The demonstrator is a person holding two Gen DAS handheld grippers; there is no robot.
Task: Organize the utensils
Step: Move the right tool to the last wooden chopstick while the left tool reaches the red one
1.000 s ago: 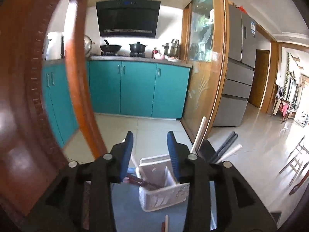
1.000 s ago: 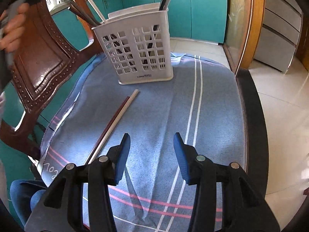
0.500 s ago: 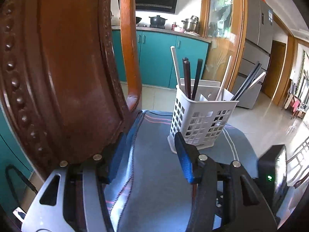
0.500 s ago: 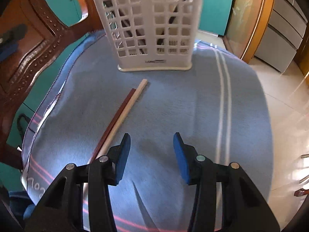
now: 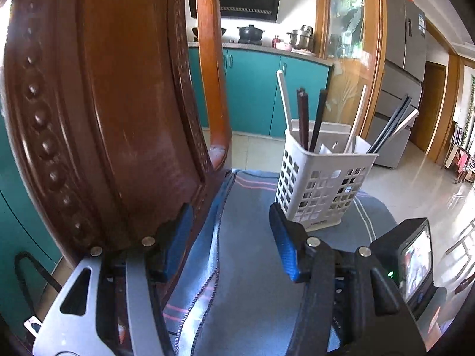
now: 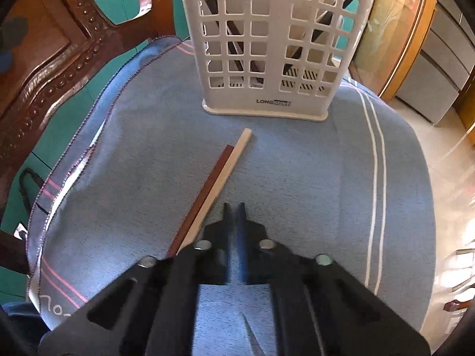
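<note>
Kitchen cabinets in teal stand behind a counter covered with a blue striped cloth (image 6: 297, 178). On the cloth stands a white perforated utensil holder (image 6: 273, 44), already stocked with upright chopsticks. Just in front of the holder lie two loose chopsticks side by side, touching: one dark red chopstick (image 6: 204, 192), one pale chopstick (image 6: 222, 178). The right gripper (image 6: 234, 207) hovers just beside them, its fingers pressed together on nothing. The left gripper (image 5: 230, 237) waits near a wooden chair (image 5: 104, 103), fingers spread and empty. These sticks look light, stiff and smooth, likely prone to rolling; pinching near the middle seems safest.
</note>
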